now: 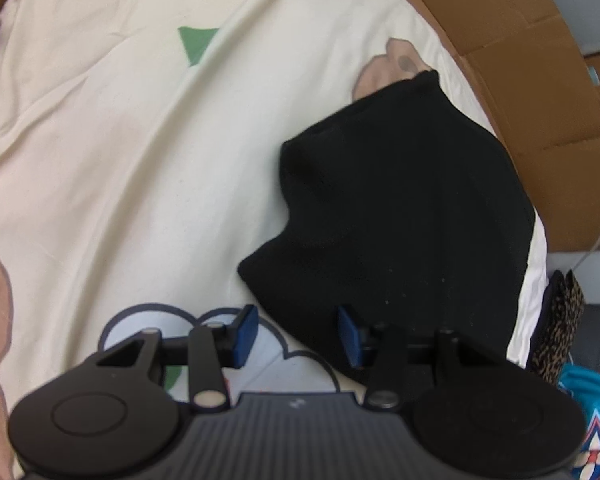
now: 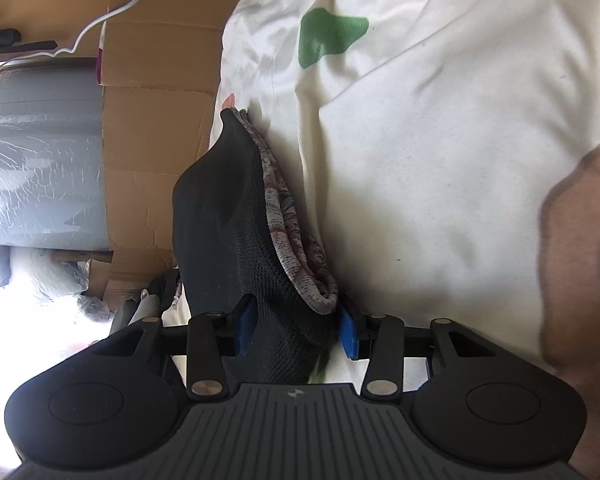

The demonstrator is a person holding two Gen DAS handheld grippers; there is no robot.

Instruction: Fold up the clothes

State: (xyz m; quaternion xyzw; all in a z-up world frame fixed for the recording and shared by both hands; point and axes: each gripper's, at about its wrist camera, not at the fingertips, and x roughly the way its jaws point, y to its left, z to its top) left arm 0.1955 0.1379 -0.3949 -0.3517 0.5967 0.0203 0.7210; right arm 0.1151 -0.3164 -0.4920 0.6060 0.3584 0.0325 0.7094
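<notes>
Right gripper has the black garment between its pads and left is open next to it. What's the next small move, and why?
Probably close the left gripper on the near edge of the black knit garment. Its blue pads stand apart with that edge between them, while the right gripper already has the cloth between its pads over the cream printed sheet.

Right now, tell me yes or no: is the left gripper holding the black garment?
No. The left gripper is open, its blue pads spread apart at the black garment edge, clamping nothing.
</notes>
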